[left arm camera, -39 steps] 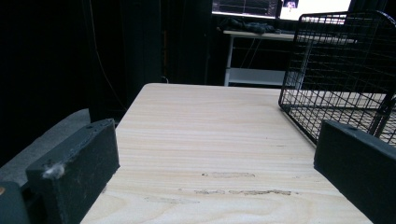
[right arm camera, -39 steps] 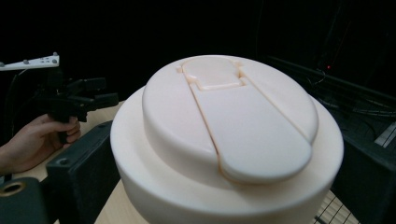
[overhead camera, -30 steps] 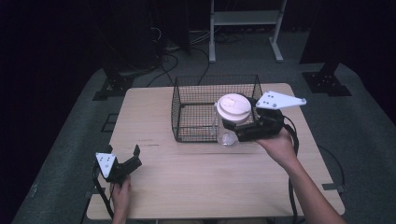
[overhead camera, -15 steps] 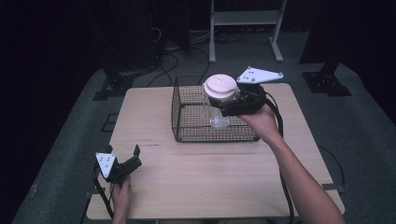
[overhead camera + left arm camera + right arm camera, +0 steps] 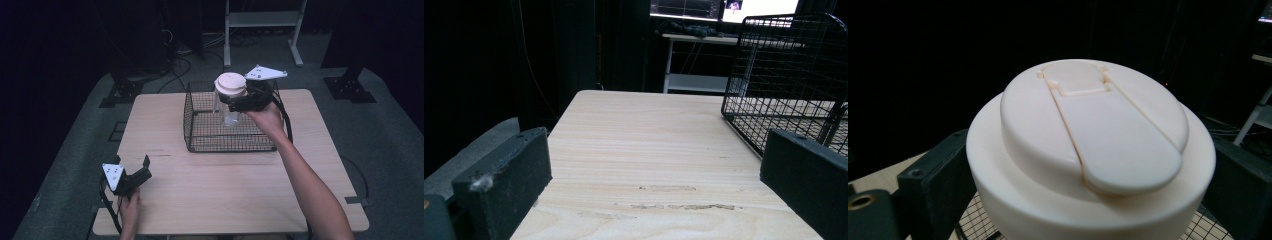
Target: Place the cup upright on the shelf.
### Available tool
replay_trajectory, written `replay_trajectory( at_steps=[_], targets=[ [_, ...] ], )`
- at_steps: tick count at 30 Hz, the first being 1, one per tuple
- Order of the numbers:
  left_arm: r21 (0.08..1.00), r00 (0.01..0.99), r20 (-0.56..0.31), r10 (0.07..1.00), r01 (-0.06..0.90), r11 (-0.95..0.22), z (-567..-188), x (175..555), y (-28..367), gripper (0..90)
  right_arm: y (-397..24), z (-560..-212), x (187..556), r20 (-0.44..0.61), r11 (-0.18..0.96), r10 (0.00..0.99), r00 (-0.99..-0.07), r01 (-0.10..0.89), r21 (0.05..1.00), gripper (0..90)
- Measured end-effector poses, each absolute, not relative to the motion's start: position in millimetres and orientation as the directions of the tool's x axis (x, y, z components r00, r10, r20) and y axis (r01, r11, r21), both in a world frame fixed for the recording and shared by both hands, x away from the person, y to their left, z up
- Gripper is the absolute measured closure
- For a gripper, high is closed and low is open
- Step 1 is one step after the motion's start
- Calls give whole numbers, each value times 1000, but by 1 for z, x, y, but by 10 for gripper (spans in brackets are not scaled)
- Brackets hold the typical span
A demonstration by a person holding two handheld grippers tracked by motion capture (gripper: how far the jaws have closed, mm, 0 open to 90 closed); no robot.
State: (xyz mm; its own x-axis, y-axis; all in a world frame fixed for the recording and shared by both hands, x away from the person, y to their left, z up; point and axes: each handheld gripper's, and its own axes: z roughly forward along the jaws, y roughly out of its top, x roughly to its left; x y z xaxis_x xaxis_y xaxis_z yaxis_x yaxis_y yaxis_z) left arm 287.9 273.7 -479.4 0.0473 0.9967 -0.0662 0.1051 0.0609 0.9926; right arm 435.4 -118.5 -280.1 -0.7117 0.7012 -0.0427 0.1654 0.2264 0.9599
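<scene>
The right gripper (image 5: 234, 104) has its jaws clamped on the neck of a clear jar (image 5: 229, 114), just under the white lid (image 5: 230, 83). In the right gripper view the two black jaws flank the lid (image 5: 1083, 150) on either side, with basket mesh visible below. The jar hangs upright above the open top of the wire basket (image 5: 200, 142), over its far middle part, its base not yet on the basket floor.

Change since a second ago: the jar sat lower, at the basket's right wall near the near corner; half a second ago it was lifted over the rim; now it has travelled farther in toward the basket's back. The move reads as a carry into the basket, with lowering and release judged to be the steps that remain.

The left gripper (image 5: 134, 175) has not shifted: it rests at the near left corner of the table (image 5: 165, 115), jaws apart and empty, its own view looking along bare tabletop (image 5: 649, 150) toward the basket (image 5: 784, 90).
</scene>
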Motion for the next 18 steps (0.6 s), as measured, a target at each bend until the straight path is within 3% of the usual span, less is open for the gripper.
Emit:
replay_trajectory(
  at_steps=[18],
  targets=[
    [992, 51, -73, 996, 106, 68, -479, 288, 275, 0, -114, -316, 479, 22, 167, 740, -672, 215, 962, 43]
  ],
)
